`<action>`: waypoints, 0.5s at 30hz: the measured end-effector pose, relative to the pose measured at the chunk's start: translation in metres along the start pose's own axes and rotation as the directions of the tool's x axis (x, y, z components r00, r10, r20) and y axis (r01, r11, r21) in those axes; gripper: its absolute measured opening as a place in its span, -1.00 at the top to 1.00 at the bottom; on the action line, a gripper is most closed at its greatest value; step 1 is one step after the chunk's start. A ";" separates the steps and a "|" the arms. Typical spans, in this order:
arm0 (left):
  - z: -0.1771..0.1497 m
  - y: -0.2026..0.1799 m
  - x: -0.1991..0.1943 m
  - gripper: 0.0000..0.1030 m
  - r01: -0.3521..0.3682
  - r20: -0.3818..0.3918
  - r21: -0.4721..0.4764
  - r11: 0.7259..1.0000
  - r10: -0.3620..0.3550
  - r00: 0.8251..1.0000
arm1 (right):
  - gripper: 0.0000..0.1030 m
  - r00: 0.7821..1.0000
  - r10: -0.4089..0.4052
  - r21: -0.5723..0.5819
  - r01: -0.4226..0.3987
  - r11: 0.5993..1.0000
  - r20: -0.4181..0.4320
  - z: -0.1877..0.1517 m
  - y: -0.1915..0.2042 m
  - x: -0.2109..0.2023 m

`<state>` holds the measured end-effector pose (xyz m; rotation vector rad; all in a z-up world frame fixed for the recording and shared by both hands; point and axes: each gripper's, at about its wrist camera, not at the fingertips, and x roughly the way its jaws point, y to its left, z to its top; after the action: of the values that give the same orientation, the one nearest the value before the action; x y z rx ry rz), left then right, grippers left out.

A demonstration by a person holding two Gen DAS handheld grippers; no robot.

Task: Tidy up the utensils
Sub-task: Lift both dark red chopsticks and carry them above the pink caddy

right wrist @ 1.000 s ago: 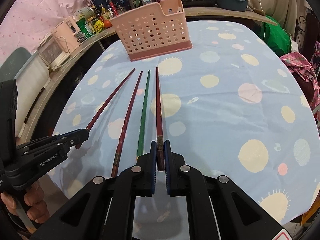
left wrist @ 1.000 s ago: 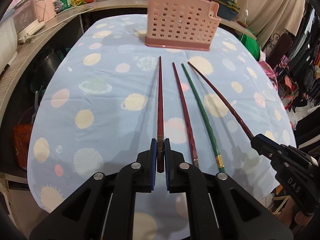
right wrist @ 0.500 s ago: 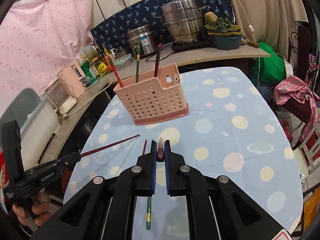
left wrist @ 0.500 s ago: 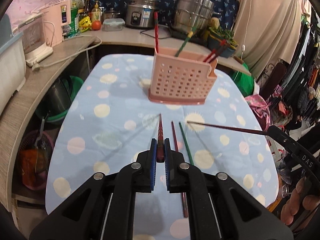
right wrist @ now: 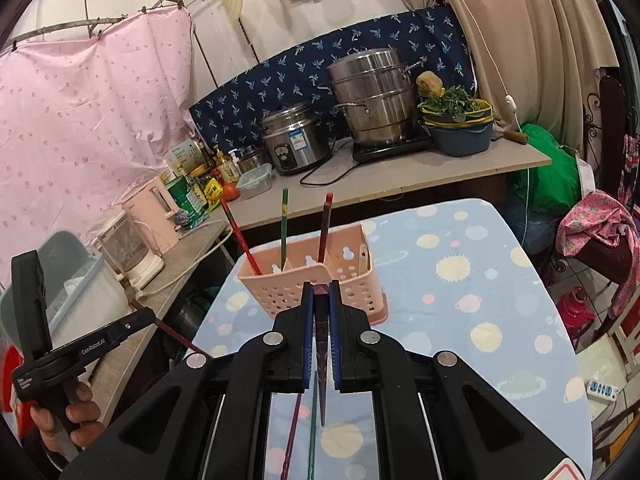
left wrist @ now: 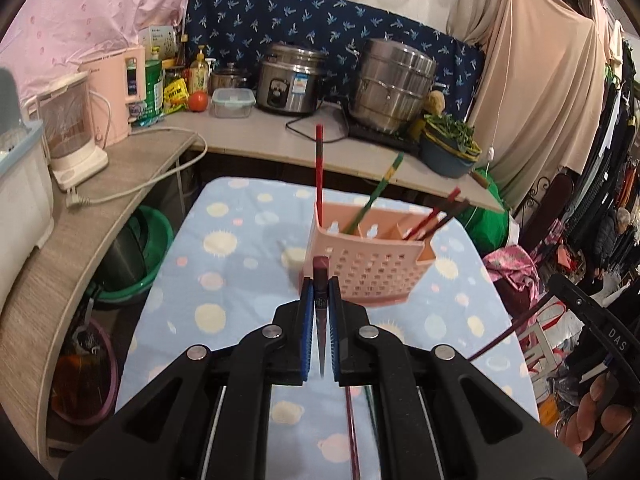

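Note:
My left gripper (left wrist: 320, 285) is shut on a dark red chopstick (left wrist: 320, 270), held above the blue spotted table (left wrist: 224, 280) with its thin tip hanging towards me. My right gripper (right wrist: 321, 289) is shut on another dark red chopstick (right wrist: 321, 292) in the same way. The pink perforated basket (left wrist: 372, 272) stands just beyond both; in it lean a red chopstick (left wrist: 319, 168), a green one (left wrist: 380, 192) and a red pair (left wrist: 436, 216). A maroon chopstick (right wrist: 294, 428) and a green chopstick (right wrist: 313, 428) lie on the cloth below. Each gripper shows at the edge of the other's view.
A counter (left wrist: 248, 140) curves behind and to the left of the table, with a rice cooker (left wrist: 290, 80), a steel steamer pot (left wrist: 390, 84), a pink kettle (left wrist: 116, 92) and bottles. A green basin (left wrist: 136, 256) sits under the counter. Clothes hang at the right.
Both grippers have risen and tipped up, lifting their chopsticks off the table. The basket now sits close under the fingertips. Two chopsticks stay on the cloth.

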<state>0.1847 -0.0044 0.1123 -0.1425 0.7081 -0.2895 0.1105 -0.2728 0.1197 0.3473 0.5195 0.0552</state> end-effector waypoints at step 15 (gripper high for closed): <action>0.109 -0.016 -0.025 0.87 0.033 0.230 -0.002 0.999 -0.031 0.973 | 0.86 0.974 0.070 0.049 -0.082 0.995 0.215 0.101 0.009 0.005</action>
<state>0.2350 -0.0087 0.2139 -0.1897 0.4771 -0.2964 0.1652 -0.2950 0.2019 0.4237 0.2957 0.0763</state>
